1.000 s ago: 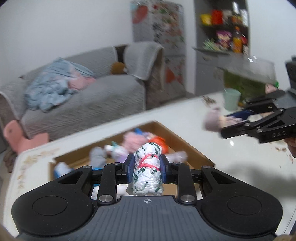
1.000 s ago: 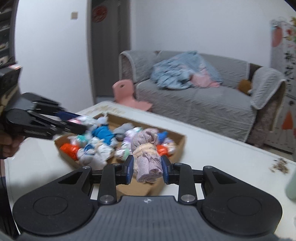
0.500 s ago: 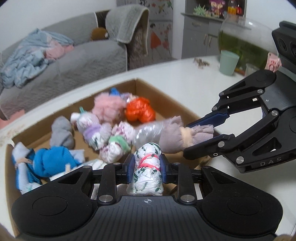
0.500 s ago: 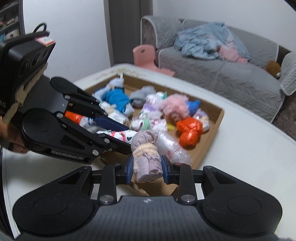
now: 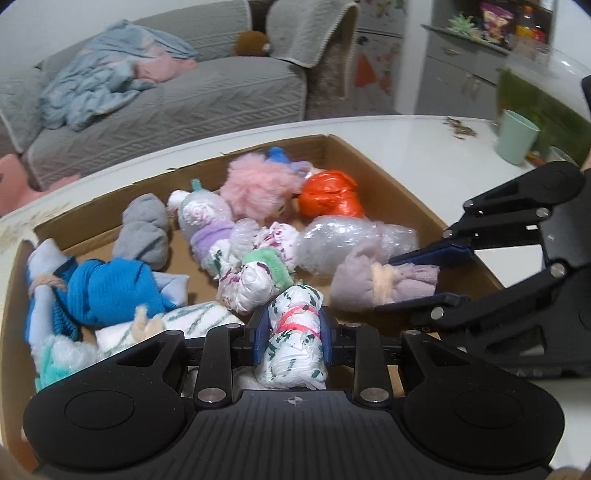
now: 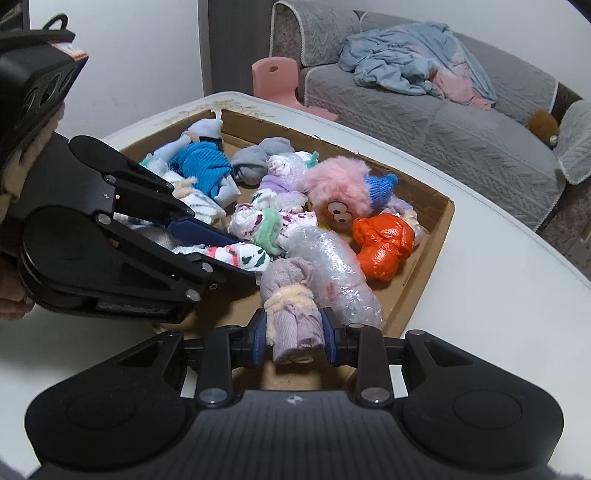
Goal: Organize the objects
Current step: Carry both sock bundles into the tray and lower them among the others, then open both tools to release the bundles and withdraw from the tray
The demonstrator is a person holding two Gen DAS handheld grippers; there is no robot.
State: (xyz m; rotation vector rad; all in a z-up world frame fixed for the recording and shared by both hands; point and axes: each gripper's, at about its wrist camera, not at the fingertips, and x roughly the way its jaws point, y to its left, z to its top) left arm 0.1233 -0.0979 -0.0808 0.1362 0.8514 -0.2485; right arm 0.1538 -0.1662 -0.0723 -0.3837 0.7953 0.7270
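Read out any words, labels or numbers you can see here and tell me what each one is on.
None can be read.
Raised lettering on the left gripper: blurred.
Sticker on its camera block: too small.
Snack packets on the shelf: blurred.

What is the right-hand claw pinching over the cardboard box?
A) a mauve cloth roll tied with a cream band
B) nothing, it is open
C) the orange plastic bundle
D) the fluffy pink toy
A: the right claw is shut on the mauve cloth roll, cream band around its middle, above the near edge of the cardboard box; the orange bundle and pink toy lie loose inside.
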